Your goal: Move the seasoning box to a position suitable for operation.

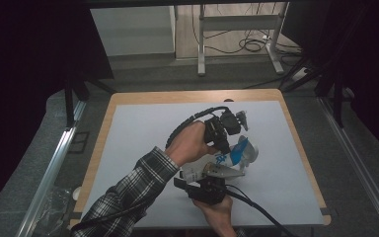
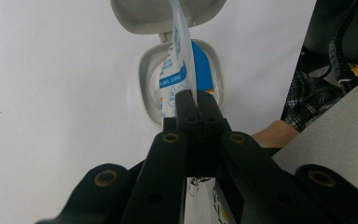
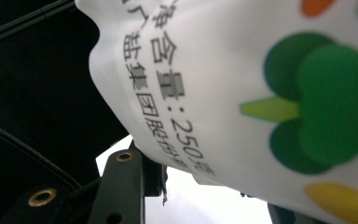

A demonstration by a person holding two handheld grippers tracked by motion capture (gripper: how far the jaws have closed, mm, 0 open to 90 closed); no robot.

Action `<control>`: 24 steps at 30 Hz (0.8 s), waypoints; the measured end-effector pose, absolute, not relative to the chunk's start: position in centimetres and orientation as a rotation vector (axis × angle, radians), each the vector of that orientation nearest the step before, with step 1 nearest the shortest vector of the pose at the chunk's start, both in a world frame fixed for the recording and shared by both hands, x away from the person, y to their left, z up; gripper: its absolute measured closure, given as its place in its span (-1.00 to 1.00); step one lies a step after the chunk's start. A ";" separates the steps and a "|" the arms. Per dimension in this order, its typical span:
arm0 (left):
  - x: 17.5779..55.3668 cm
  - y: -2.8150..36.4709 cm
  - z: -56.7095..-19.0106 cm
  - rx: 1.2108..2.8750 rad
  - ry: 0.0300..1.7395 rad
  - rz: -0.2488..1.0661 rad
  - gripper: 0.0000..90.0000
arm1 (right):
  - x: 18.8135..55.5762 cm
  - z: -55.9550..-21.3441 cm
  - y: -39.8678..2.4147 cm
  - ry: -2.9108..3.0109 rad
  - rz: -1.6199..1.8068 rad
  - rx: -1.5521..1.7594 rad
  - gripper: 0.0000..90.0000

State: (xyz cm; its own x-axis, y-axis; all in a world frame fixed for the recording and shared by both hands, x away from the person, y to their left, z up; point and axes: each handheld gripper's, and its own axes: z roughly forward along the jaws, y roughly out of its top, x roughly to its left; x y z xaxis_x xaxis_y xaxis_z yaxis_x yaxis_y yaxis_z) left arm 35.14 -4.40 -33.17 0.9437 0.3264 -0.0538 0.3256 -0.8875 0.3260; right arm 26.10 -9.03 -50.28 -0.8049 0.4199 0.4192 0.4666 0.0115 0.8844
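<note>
At frame centre, both grippers grip one pouch [image 1: 229,160]: left gripper [image 2: 196,100] pinches its edge, right gripper [image 1: 212,182] clamps its body.

We see a soft white pouch [image 1: 225,165] with blue print, black characters and green, orange and yellow motifs. It is held tilted, its blue end toward 2 o'clock, inside the mouth of a grey container [image 2: 145,77] with its hinged lid [image 2: 140,14] open.
</note>
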 end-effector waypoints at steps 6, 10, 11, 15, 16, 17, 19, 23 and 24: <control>35.1 -4.5 -33.1 2.766 0.476 0.009 1.00 | 26.1 -50.2 -9.0 -2.200 -1.960 -0.966 0.33; 35.1 -4.5 -33.1 2.765 0.477 0.011 1.00 | 26.1 -50.2 -9.1 -2.194 -1.962 -0.965 0.33; 35.1 -4.5 -33.1 2.764 0.477 0.012 1.00 | 26.1 -50.2 -9.1 -2.193 -1.962 -0.965 0.33; 35.1 -4.5 -33.1 2.762 0.480 0.014 1.00 | 26.1 -50.1 -9.1 -2.188 -1.964 -0.965 0.33; 35.1 -4.5 -33.0 2.762 0.479 0.014 1.00 | 26.1 -50.1 -9.1 -2.187 -1.964 -0.965 0.33; 35.1 -4.5 -33.0 2.760 0.481 0.014 1.00 | 26.1 -50.1 -9.1 -2.185 -1.965 -0.965 0.33; 35.1 -4.6 -33.0 2.760 0.482 0.014 1.00 | 26.1 -50.1 -9.1 -2.181 -1.967 -0.963 0.33; 35.1 -4.6 -33.0 2.765 0.478 0.017 1.00 | 26.1 -50.0 -9.1 -2.179 -1.969 -0.962 0.33; 35.1 -4.6 -33.0 2.765 0.478 0.017 1.00 | 26.1 -50.0 -9.1 -2.178 -1.969 -0.962 0.33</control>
